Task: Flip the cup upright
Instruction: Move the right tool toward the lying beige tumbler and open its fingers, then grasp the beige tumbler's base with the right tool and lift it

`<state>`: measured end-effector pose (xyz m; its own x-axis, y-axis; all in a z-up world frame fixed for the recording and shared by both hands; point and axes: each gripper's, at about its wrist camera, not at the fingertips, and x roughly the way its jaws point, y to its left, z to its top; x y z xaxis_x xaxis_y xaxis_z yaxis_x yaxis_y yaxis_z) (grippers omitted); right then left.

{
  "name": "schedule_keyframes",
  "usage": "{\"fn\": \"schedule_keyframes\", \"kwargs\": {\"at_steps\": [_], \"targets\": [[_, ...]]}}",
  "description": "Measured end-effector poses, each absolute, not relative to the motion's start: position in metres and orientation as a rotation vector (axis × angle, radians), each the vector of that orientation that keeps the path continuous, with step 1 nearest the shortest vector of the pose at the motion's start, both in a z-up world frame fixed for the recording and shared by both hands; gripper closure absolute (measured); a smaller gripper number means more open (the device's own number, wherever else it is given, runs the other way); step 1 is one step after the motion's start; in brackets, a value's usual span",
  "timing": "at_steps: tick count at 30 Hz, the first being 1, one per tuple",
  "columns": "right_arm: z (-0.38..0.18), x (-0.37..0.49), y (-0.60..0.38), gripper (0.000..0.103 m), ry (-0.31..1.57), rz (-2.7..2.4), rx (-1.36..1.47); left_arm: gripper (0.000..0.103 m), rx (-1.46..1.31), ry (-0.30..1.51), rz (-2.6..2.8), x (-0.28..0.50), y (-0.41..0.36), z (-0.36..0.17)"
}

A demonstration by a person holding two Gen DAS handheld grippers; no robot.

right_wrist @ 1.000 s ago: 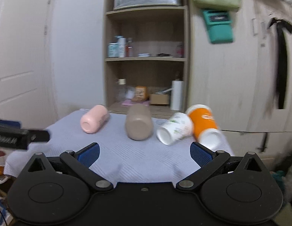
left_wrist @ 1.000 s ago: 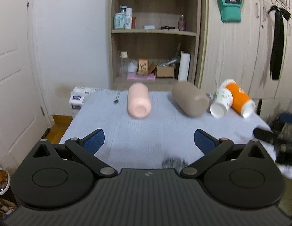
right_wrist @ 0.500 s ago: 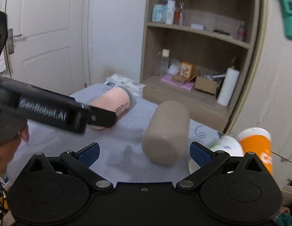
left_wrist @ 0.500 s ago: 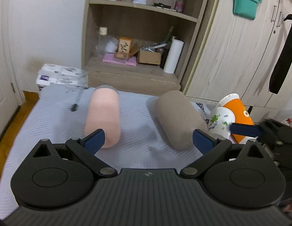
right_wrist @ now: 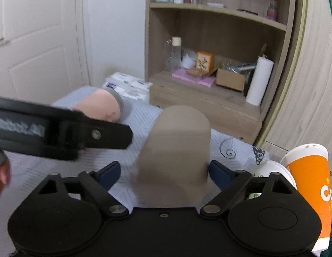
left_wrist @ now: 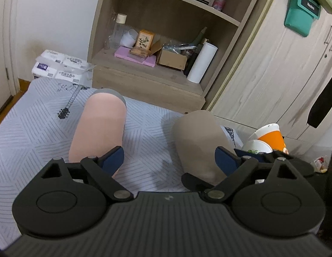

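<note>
two claws spread wide over cups lying on their sides

four cups lie tipped over on the table (left_wrist: pixel 33 128), which is covered by a grey cloth with a line pattern. the pink cup (left_wrist: pixel 99 126) lies on its side toward the left, its grey-rimmed end pointing away toward the shelf unit (left_wrist: pixel 166 42). the taupe cup (left_wrist: pixel 196 139) lies on its side near the middle, apart from the pink one with bare cloth between them. at the right edge a white cup (left_wrist: pixel 257 147) and an orange cup (left_wrist: pixel 271 136) lie touching each other.

the left claw (left_wrist: pixel 169 158) is released, its blue pads spread wide. from its own camera the left pad (left_wrist: pixel 112 158) overlaps the near end of the pink cup and the right pad (left_wrist: pixel 225 159) overlaps the near side of the taupe cup; whether either pad touches a cup cannot be told.

the right claw (right_wrist: pixel 163 171) is also released, blue pads wide apart, and the taupe cup (right_wrist: pixel 176 147) sits between them, blurred, with a gap on the left side. the right pad (right_wrist: pixel 218 172) looks just beside the cup's wall; contact cannot be told. in this view the left claw's black arm (right_wrist: pixel 58 132) crosses the left side in front of the pink cup (right_wrist: pixel 99 107), and the orange cup (right_wrist: pixel 309 180) lies at the far right with the white cup (right_wrist: pixel 273 169) against it.
</note>
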<state>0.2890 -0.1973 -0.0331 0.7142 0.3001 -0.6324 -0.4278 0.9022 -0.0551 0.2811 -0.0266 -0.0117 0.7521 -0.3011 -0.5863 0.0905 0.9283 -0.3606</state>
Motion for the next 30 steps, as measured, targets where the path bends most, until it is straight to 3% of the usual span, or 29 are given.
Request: {"fn": "schedule_keyframes", "kwargs": {"at_steps": [30], "targets": [[-0.038, 0.214, -0.211, 0.018, 0.973, 0.590, 0.193, 0.014, -0.496, 0.931, -0.393, 0.229, -0.009, -0.036]]}}
